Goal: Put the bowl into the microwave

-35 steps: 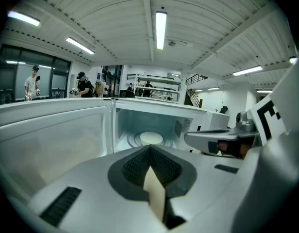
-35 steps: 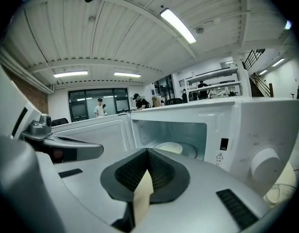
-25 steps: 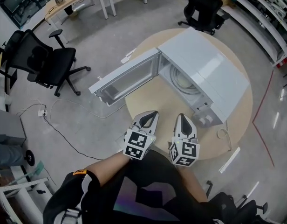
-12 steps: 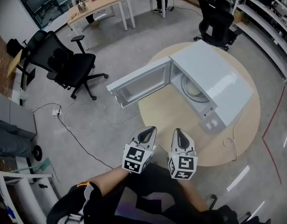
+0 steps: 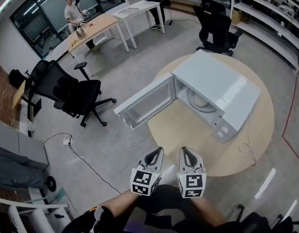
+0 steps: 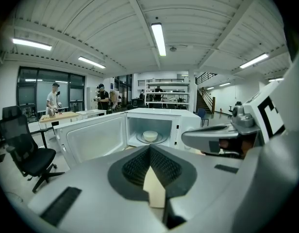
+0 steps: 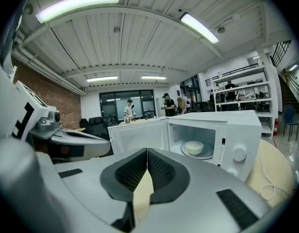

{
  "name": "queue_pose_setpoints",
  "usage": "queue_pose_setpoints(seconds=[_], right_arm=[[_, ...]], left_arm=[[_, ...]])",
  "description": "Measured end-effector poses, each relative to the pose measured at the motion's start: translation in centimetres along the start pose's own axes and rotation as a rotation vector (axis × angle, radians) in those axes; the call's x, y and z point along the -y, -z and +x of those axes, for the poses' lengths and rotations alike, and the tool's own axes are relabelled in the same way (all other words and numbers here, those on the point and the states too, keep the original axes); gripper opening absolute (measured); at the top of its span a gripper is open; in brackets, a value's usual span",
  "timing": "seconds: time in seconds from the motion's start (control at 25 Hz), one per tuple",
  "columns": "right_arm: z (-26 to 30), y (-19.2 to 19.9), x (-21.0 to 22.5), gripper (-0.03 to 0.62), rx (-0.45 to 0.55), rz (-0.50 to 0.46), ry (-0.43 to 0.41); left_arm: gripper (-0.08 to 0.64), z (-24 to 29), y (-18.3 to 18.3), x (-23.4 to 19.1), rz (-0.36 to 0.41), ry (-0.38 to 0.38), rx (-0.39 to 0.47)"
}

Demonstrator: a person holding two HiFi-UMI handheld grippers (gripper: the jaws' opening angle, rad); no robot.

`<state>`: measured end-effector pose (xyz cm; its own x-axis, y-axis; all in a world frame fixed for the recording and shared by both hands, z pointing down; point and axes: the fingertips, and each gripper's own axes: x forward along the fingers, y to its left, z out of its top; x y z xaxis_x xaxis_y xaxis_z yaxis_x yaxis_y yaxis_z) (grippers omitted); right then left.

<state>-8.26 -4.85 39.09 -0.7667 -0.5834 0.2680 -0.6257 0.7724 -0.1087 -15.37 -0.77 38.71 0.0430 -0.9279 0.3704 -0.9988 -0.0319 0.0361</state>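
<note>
A white microwave (image 5: 222, 81) stands on the round wooden table (image 5: 188, 137) with its door (image 5: 144, 101) swung wide open to the left. A pale bowl (image 6: 150, 136) sits on the glass turntable inside the cavity, and the right gripper view shows the same bowl (image 7: 193, 147). My left gripper (image 5: 156, 153) and right gripper (image 5: 185, 152) hang side by side near the table's front edge, well short of the microwave. On each the jaws are closed tip to tip with nothing between them. The left gripper (image 6: 150, 147) and right gripper (image 7: 147, 150) both point at the open cavity.
A black office chair (image 5: 67, 93) stands left of the open door, another chair (image 5: 217, 25) behind the table. A cable (image 5: 91, 166) trails over the floor at the left, a cord (image 5: 246, 147) lies on the table's right edge. Desks with people are at the back, shelves at the right.
Both grippers have drawn back from the microwave towards the table's near edge, still shut. The head view has risen and now takes in more of the room.
</note>
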Motion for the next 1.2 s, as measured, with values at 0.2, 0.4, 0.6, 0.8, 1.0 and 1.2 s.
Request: queue_pose_setpoints(seconds=[0.2, 0.4, 0.6, 0.8, 1.0, 1.2], right_arm=[[-0.5, 1.1, -2.5, 0.018, -0.032, -0.01, -0.007], [-0.6, 0.8, -7.1, 0.018, -0.038, -0.039, -0.033], [-1.3, 0.8, -11.9, 0.018, -0.036, -0.069, -0.052], [-3.1, 1.0, -14.7, 0.018, -0.051, -0.106, -0.036], [-5.5, 1.8, -18.1, 0.018, -0.075, -0.133, -0.023], [-7.5, 3.1, -21.8, 0.018, -0.097, -0.144, -0.027]], left_arm=[[0.046, -3.2, 1.2, -2.3, -0.016, -0.046, -0.004], [0.046, -7.6, 2.2, -5.6, -0.042, -0.099, 0.004], [0.046, -11.4, 3.6, -7.9, -0.073, -0.119, 0.022], [0.046, -14.6, 4.7, -8.3, -0.099, -0.103, 0.049], [0.046, -18.4, 6.3, -8.4, -0.135, -0.092, 0.064], [0.046, -21.9, 8.2, -8.5, -0.152, -0.078, 0.074]])
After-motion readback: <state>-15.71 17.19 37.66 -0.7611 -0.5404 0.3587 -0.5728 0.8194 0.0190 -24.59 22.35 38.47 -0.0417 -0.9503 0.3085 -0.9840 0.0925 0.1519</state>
